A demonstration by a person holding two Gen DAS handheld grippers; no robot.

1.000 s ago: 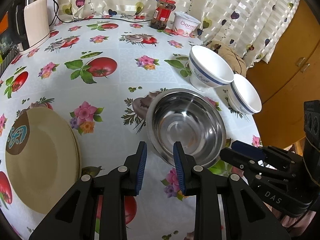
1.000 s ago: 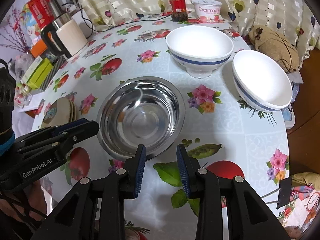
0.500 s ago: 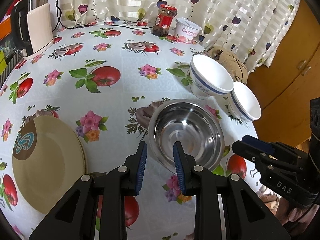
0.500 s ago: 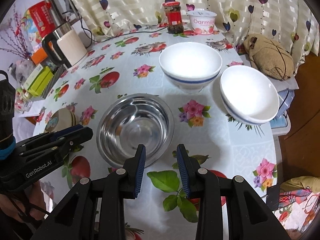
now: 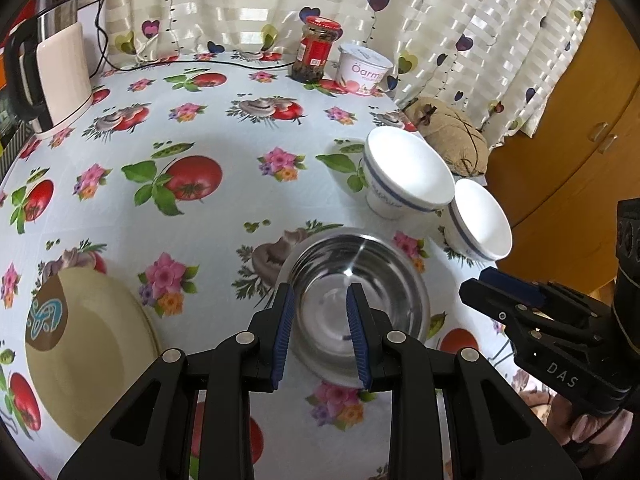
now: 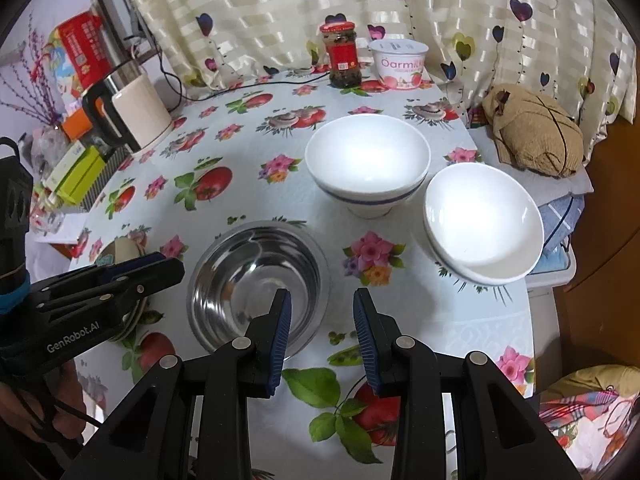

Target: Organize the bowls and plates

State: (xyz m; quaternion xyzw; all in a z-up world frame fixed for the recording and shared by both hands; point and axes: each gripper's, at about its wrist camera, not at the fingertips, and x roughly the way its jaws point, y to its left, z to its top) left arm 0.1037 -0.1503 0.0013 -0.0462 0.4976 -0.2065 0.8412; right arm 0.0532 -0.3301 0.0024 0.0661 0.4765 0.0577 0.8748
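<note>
We count three bowls on the counter (image 5: 224,216): one steel bowl (image 5: 356,300) and two white bowls. The far white bowl (image 6: 366,160) and the near white bowl (image 6: 482,220) each carry a thin blue band below the rim. At the left sits a stack of tan plates (image 5: 84,352); at least two rims show in it, though we cannot count them surely. The top plate bears a brown patch with a teal mark at its far left edge.

The steel bowl is round, shiny and empty, standing upright with its mouth up, near the counter's front edge. The far white bowl also stands upright on a small foot. The near white bowl stands at the counter's right edge, close beside the other; in the right wrist view its mouth seems tipped slightly toward us. Being round, none of these has a long axis to speak of.

We hold two grippers. The left gripper (image 5: 320,332) hangs above the steel bowl's near side, its blue-padded fingers apart with nothing between them. The right gripper (image 6: 322,340) hangs by that bowl's right rim, fingers likewise apart and empty.

At the back stand one red-lidded jar (image 6: 342,56), one yogurt tub (image 6: 398,66) and one kettle (image 6: 132,112).
</note>
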